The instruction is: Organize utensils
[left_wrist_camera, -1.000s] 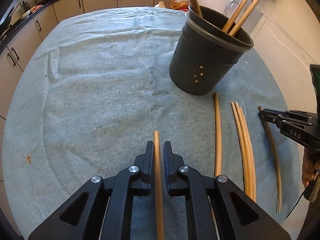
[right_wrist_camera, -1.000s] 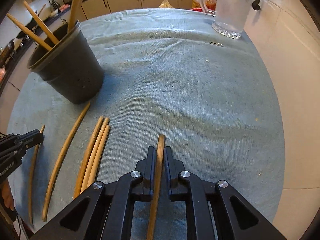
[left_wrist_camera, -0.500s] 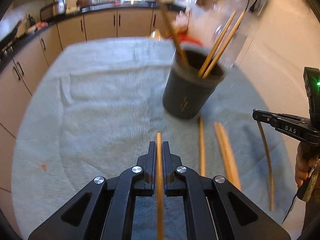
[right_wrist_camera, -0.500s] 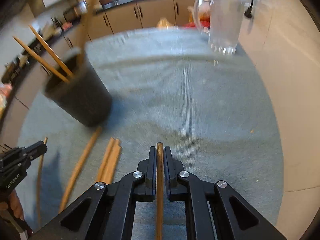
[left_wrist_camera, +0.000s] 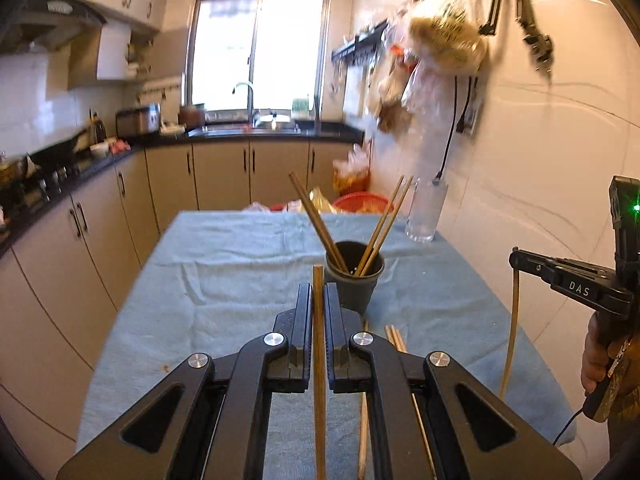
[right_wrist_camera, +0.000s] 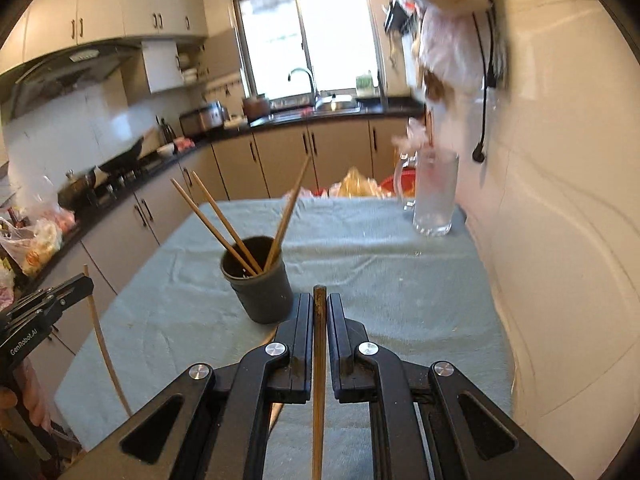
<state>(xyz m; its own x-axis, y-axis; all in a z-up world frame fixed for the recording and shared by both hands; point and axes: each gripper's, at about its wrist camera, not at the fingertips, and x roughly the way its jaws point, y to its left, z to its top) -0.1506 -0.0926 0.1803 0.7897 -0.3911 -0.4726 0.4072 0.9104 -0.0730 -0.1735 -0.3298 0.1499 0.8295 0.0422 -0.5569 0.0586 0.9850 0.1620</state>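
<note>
Both tongs clamping one chopstick apiece: left tongs (left_wrist_camera: 318, 312) pinching a chopstick (left_wrist_camera: 319, 364), right tongs (right_wrist_camera: 320, 316) squeezing another chopstick (right_wrist_camera: 319, 360). Gripping near one end, probably for dropping into the dark holder (right_wrist_camera: 260, 284) mid-table. Spare sticks (left_wrist_camera: 394, 338) lying nearer the near edge.

Matt black plastic gripper fingers (left_wrist_camera: 304, 320) with shiny metal pins clamp a smooth wooden chopstick (left_wrist_camera: 318, 344) above a rough blue-grey cloth (left_wrist_camera: 240, 264) and matt dark plastic holder (left_wrist_camera: 354, 280).
</note>
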